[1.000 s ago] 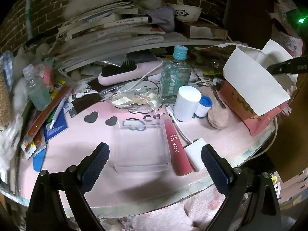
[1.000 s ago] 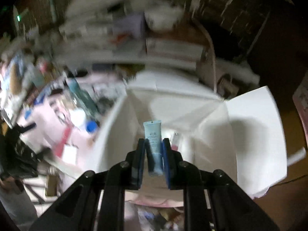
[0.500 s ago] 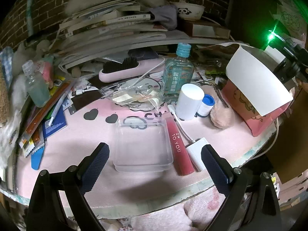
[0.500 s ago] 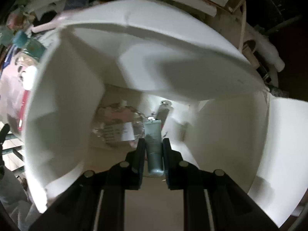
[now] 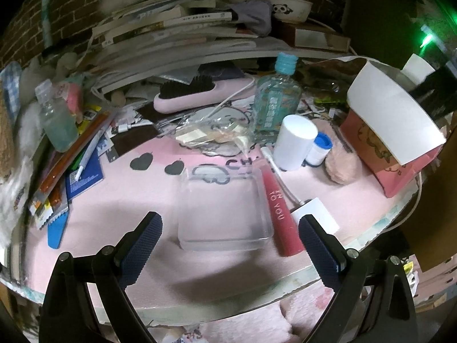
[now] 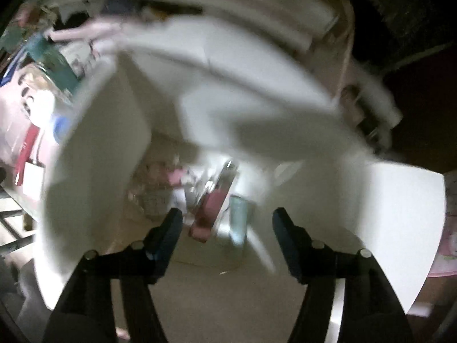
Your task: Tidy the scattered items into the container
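Near the table's front edge in the left wrist view, the left gripper [image 5: 228,243] hangs with jaws wide apart over a clear tray [image 5: 222,208] and a red tube [image 5: 278,214] — stiff, light, probably slick, best pinched mid-length; the pink box [image 5: 391,143] stands far right. Over that box in the right wrist view, the right gripper [image 6: 227,235] is spread and empty — a pale tube [image 6: 240,217] lies inside among blurred things I can't make out

Cluttered home desk [image 5: 120,200], stacked books [image 5: 171,28]
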Tool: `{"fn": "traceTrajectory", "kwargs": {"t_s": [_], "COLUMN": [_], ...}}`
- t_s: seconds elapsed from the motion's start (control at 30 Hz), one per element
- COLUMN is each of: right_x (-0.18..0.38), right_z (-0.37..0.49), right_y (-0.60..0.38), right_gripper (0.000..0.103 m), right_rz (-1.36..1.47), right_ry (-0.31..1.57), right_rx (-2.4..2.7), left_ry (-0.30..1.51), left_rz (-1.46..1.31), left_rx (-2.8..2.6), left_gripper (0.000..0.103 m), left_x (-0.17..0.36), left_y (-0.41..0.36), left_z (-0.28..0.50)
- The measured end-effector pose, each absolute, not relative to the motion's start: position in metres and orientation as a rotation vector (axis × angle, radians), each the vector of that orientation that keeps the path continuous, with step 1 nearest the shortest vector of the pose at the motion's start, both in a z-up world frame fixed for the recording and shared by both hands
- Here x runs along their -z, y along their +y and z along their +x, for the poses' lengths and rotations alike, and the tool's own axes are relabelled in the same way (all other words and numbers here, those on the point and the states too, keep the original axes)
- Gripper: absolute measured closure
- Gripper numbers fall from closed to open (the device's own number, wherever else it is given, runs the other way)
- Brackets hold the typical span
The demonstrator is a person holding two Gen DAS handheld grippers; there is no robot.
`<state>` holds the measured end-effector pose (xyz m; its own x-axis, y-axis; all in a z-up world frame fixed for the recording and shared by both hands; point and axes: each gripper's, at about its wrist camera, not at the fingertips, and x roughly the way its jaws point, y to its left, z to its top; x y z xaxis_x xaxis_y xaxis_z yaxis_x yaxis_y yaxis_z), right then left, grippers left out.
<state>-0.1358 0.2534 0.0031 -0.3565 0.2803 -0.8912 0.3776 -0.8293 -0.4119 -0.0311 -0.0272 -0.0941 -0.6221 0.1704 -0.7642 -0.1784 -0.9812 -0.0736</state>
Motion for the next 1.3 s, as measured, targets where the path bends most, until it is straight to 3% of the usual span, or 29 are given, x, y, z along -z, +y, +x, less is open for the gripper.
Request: {"fn": "traceTrajectory", "kwargs": {"t_s": [0.13,0.23,0.5,0.93,1.07,1.3], "right_x": [-0.046,-0.063,-0.056,0.053,0.075,0.09], "right_z": [-0.111,-0.096,-0.02,0.024,0.017,0.005], "right_y": [0.238,0.207,0.137,0.115,0.116,0.119], "right_gripper": [0.039,0.022,0.021,0.02,0.02,0.02], "right_rz": [1.489,1.278,0.94,0.996,1.048,1.088], "right_ry": [0.873,0.796,0.48,0.237,0.23,0.216], "right_rx": [2.538,2.575,2.314,2.129,2.128,2.207], "left_ry": [-0.034,-0.091,-0.15,0.025,-0.007,0.082], "left_rz": [-1.247,-1.24,-1.184,-1.075,-1.116,-1.112], "left_rx": [-2.671,-2.663,-2.64,-2.766,-2.738,-2.765], "left_gripper": [0.007,0.007,0.008,0.008,0.02,0.023], "left_x": [0.1,0.104,0.112,0.113,0.12,0.123], "left_y": [-0.037,-0.045,-0.052,-0.026,-0.028,-0.017], "left_z": [-0.031,-0.031,-0.029,-0.041,-0.05,-0.05]}}
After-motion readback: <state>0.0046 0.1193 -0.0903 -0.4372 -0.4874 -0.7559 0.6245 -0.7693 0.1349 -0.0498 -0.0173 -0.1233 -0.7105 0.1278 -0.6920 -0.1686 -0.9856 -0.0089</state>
